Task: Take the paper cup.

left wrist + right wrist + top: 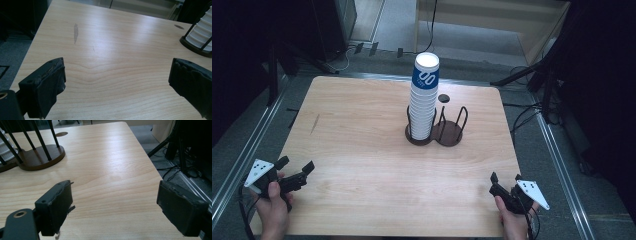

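From above, one tall stack of cups stands in the left ring of one dark wire holder near the far middle of the bench; the right ring is empty. The left tool and right tool rest at the near corners, well apart from it. In the left gripper view the jaws stand wide apart, holding nothing. The right gripper view shows the same. To lift the top cup well, one tool should probably steady the stack low.

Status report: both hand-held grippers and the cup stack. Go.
Left hand-held gripper open, empty, near table corner. Right hand-held gripper open, empty, opposite corner. Tall stack of white paper cups upright in dark wooden two-slot holder, second slot vacant. Light wooden table between unobstructed.
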A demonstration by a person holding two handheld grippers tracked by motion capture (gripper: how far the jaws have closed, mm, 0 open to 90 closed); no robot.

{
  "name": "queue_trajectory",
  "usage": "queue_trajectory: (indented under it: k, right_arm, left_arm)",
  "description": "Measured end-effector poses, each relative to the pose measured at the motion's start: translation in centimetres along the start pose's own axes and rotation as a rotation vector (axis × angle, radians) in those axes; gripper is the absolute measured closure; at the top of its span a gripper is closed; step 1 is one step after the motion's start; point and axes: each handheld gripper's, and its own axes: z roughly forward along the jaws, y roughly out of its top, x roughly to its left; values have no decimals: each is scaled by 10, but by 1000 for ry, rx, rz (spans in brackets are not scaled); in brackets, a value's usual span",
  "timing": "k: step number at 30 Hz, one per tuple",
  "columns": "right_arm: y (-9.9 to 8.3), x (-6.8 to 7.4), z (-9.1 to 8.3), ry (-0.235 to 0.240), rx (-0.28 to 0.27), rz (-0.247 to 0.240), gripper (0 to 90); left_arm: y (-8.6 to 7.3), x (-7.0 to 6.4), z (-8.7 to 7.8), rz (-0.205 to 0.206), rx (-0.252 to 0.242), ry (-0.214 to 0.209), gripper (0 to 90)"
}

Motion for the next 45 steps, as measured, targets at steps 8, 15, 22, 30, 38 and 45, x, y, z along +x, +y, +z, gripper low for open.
queue_trajectory:
  k: [8, 15, 22, 30, 38, 45]
  right_arm:
    - [2, 2, -1, -18, -15, -27, 148]
    - [18, 13, -5, -15, -51, -18, 152]
    - [38, 36, -15, 4, -58, -69, 138]
    - [56, 61, -20, 86, -83, -100, 122]
    - [68, 79, -15, 113, -96, -123, 116]
    - [85, 93, -11, 126, -116, -126, 117]
  left_arm:
    - [1, 3, 2, -16, 14, -21, 17]
    - [2, 1, 5, -6, 35, -20, 17]
    - [2, 0, 5, 1, 39, -6, 17]
    - [3, 0, 6, 2, 42, -5, 17]
    - [3, -1, 6, 7, 44, 5, 18]
    - [3, 0, 6, 6, 43, 4, 17]
